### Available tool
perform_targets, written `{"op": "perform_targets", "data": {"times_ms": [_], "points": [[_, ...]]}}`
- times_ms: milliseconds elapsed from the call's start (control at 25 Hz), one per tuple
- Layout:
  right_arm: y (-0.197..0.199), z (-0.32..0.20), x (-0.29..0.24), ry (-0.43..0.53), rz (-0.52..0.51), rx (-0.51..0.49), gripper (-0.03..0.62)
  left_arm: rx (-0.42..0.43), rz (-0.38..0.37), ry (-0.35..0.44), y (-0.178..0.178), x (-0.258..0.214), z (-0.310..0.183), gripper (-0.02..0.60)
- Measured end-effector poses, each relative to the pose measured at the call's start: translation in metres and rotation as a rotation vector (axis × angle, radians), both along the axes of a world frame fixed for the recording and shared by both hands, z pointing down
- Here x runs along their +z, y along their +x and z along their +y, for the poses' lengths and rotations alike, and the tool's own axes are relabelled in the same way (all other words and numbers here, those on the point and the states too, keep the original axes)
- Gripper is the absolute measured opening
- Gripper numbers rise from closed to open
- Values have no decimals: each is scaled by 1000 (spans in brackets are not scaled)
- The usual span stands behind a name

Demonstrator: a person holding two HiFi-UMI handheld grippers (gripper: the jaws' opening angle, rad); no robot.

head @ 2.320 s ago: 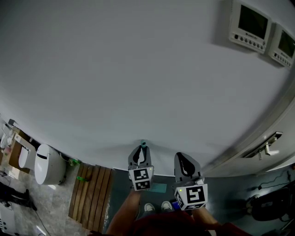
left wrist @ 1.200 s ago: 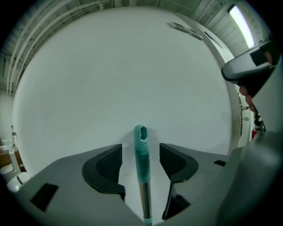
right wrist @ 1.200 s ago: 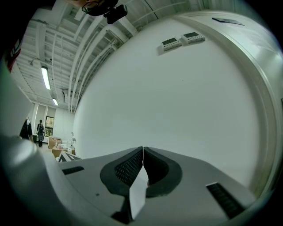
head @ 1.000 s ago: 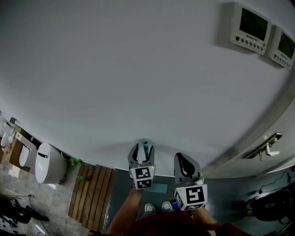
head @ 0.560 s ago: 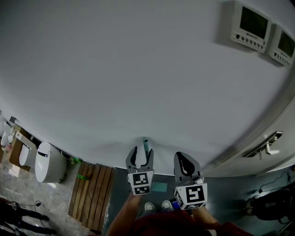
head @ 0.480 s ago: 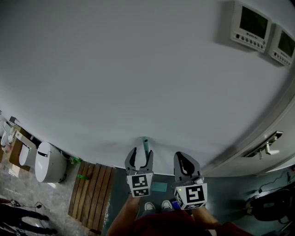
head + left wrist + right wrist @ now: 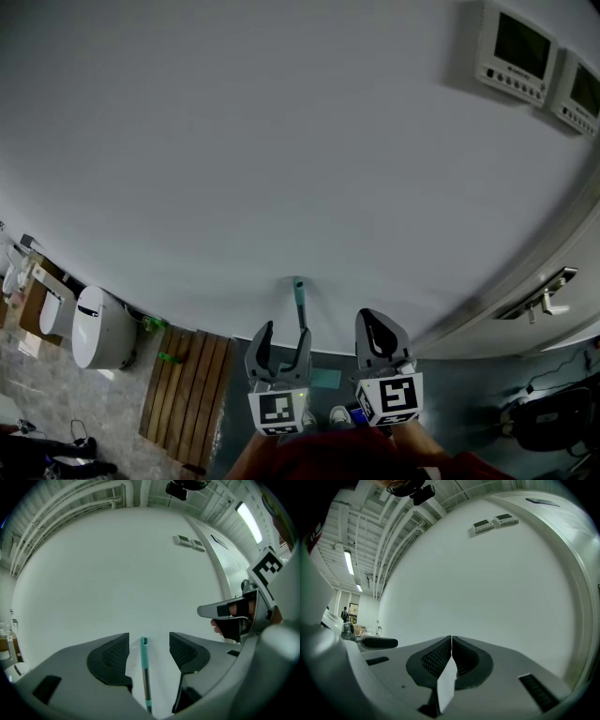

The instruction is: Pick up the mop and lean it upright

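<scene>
The mop handle [image 7: 300, 305], teal-tipped with a metal shaft, stands upright and leans against the white wall [image 7: 281, 141]. In the left gripper view the mop handle [image 7: 144, 667] shows between the two pads without touching them. My left gripper [image 7: 278, 339] is open and sits a little back from the handle. My right gripper [image 7: 378, 337] is shut with nothing between its pads, to the right of the mop. The mop head is hidden below my arms.
A wooden slat board [image 7: 187, 398] lies on the floor at the lower left, beside a white toilet-like unit [image 7: 98, 342]. Two wall control panels [image 7: 534, 52] hang at the upper right. A door with a lever handle [image 7: 544, 295] stands at the right.
My left gripper let go of the mop handle, opened, and drew back toward me. The handle stays leaning on the wall. The right gripper has not moved.
</scene>
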State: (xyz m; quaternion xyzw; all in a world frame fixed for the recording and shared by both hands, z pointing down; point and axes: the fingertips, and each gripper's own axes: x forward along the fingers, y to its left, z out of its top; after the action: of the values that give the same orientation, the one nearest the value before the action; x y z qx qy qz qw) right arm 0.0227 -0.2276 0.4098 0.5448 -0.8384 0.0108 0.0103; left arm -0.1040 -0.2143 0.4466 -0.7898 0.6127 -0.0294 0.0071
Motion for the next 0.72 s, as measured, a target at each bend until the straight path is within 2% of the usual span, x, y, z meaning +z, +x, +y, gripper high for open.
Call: {"op": "perform_targets", "data": {"times_ms": [120,360,480,640,720], "points": [[0,0,1,-4,-7,8,18,8,-15,14,1,-8,1,273],[-4,0,1,-3,-9,0,18,10,20,47,3,-27,-1,273],[-4,0,0,-1,-3,-6,18,9,15,30,2,-23,2,273],[-2,0,0,-1,-2,-3,18,14,58,28,4,-34,5,270],[-2,0,1,-2,-3,1,18,22,50,32,6,-39,7,231]]}}
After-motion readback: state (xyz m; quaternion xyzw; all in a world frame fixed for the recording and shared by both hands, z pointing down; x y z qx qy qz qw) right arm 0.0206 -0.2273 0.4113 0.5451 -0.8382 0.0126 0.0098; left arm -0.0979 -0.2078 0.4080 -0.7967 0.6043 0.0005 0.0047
